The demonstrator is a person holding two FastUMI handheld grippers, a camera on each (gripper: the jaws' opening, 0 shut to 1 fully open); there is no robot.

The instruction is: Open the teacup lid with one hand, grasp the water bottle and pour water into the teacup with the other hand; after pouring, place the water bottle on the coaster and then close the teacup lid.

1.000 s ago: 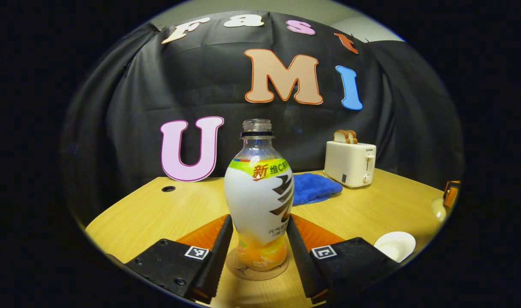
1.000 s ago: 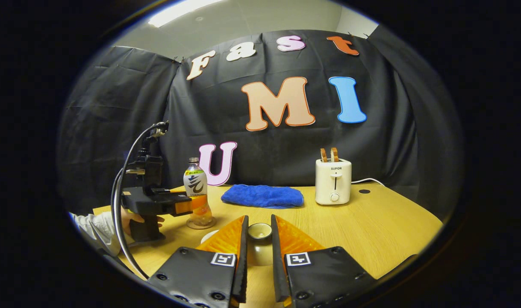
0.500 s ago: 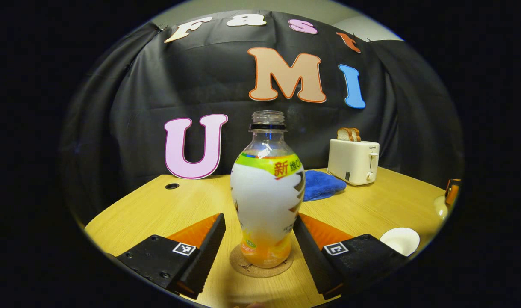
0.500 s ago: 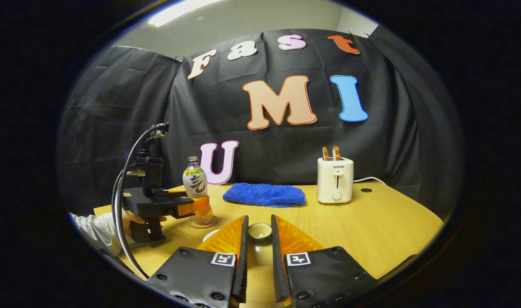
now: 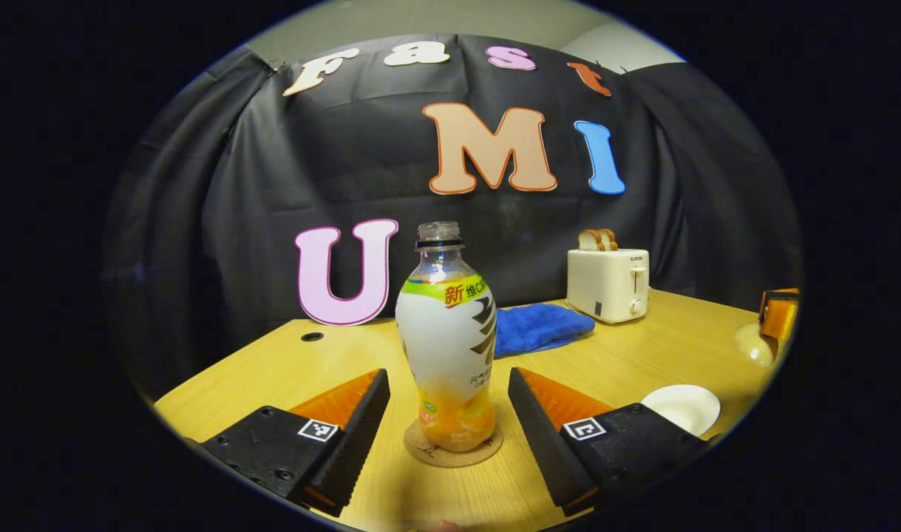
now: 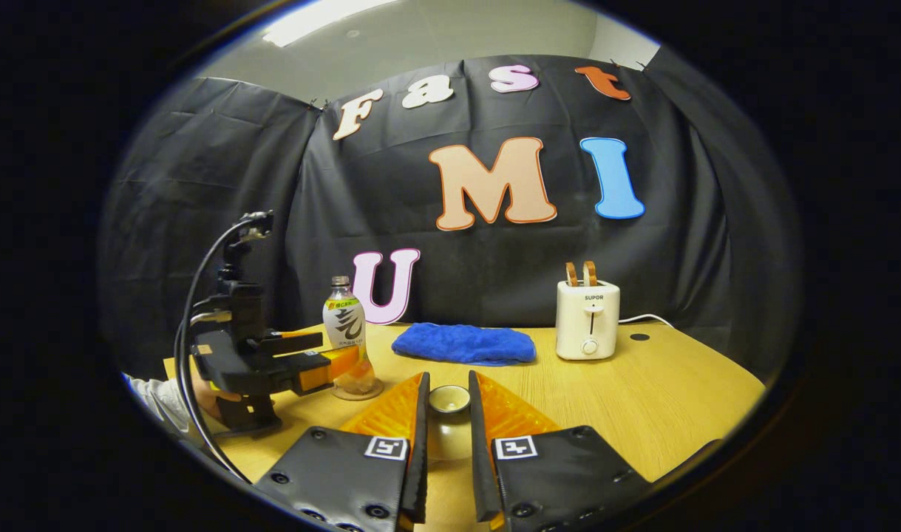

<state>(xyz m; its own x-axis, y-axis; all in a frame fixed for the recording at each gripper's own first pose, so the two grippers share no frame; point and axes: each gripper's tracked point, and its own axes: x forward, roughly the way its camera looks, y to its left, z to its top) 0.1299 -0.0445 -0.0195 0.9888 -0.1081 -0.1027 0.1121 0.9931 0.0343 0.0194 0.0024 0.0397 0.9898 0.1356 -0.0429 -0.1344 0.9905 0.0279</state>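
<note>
The water bottle (image 5: 448,347), uncapped with a white label and orange base, stands upright on the round cork coaster (image 5: 454,449). My left gripper (image 5: 448,380) is open, its fingers on either side of the bottle and apart from it. The open white teacup (image 5: 681,408) sits on the table to the right. My right gripper (image 6: 448,378) is shut on the knob of the cream teacup lid (image 6: 449,400). In the right gripper view the bottle (image 6: 344,324) and coaster (image 6: 356,391) stand at the left, with the left gripper (image 6: 332,363) in a person's hand before them.
A white toaster (image 5: 607,284) with bread slices stands at the back right, with a blue cloth (image 5: 539,329) lying beside it. The wooden table (image 6: 642,391) has cable holes near the back edge. A person's sleeve (image 6: 151,399) shows at the left.
My left gripper has let go of the bottle, opened and drawn back a little; the bottle stays on the coaster. The right gripper holds the lid almost still.
</note>
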